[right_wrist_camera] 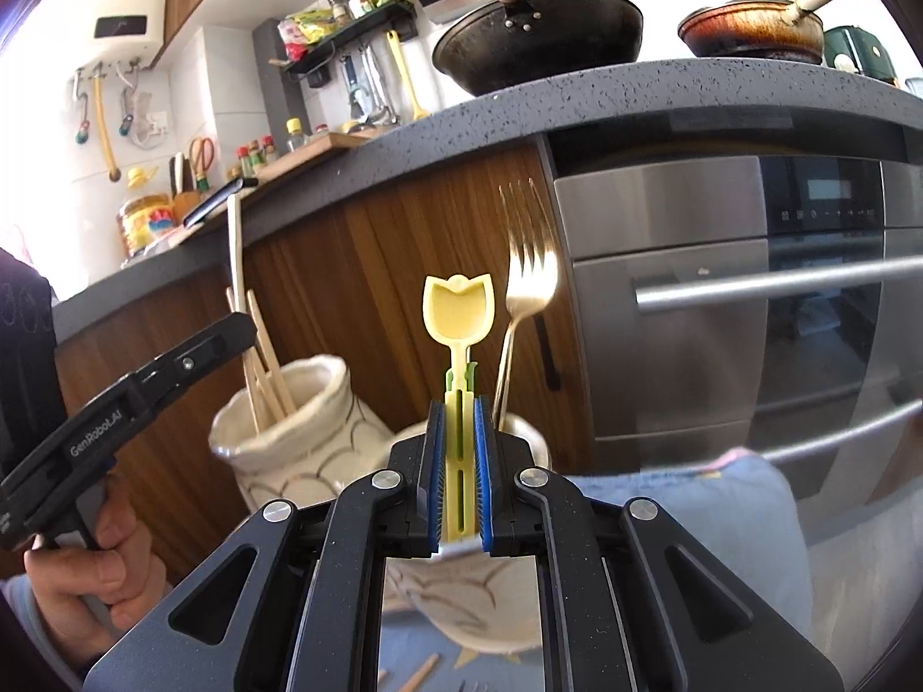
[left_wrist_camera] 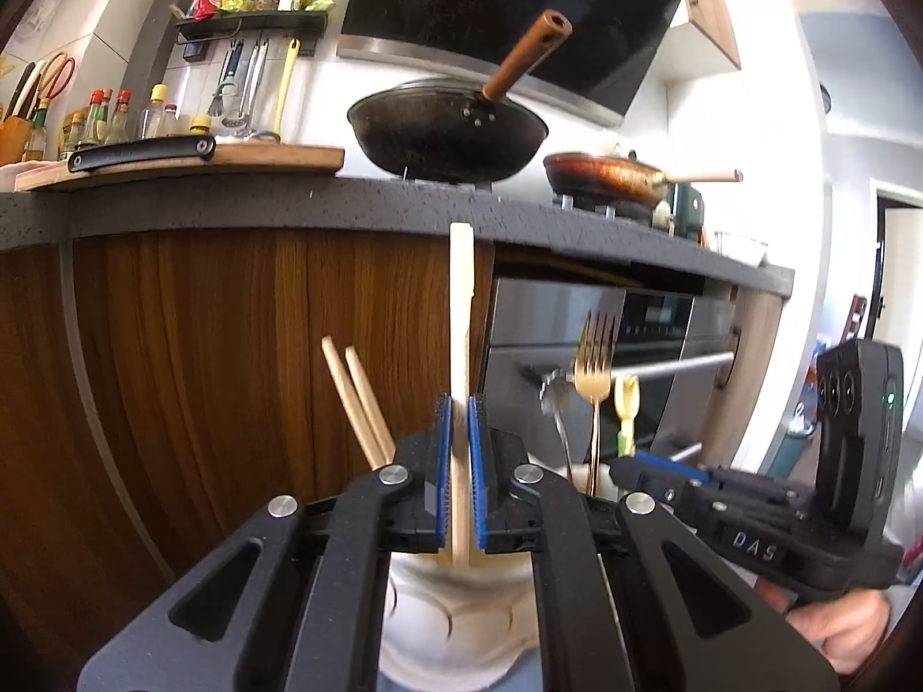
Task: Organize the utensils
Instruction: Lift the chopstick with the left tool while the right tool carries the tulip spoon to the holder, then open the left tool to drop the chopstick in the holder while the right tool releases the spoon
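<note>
My left gripper is shut on a pale wooden utensil handle that stands upright over a white ceramic holder. Two chopsticks lean in that holder. My right gripper is shut on a yellow tulip-shaped plastic spoon, upright over a second white holder. A gold fork stands in that second holder, tines up. The first holder with chopsticks shows left in the right wrist view, with the left gripper over it. The fork, yellow spoon and a steel utensil show in the left wrist view.
A dark counter with wood cabinet fronts stands close behind. A black wok and a frying pan sit on it. A steel oven is to the right. A blue cloth lies under the holders, with loose chopsticks on it.
</note>
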{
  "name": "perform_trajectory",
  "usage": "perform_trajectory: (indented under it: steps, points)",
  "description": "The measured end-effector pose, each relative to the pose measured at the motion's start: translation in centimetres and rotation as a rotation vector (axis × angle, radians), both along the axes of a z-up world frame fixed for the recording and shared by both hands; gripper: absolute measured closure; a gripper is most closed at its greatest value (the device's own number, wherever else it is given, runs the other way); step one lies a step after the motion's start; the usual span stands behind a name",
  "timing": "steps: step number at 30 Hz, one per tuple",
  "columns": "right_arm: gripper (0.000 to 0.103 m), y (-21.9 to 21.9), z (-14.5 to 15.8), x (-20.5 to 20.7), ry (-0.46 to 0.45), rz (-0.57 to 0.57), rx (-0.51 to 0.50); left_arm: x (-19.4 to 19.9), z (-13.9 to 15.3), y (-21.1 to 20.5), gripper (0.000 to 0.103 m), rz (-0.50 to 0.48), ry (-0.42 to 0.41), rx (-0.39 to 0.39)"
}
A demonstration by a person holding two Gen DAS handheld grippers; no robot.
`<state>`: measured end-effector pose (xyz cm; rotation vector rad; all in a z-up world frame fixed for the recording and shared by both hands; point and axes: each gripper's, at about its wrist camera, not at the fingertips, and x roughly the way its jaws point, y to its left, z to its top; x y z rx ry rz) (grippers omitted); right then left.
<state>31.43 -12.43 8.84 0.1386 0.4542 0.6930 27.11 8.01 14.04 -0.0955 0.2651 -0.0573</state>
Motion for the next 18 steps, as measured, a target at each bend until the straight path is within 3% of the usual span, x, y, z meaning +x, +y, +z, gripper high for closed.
perform_trajectory:
  steps: [18]
  points:
    - [0.093,2.0,-0.2,0.4,0.040,0.002,-0.143,1.7,-1.4,0.2,0.097,0.016,0.159,0.039]
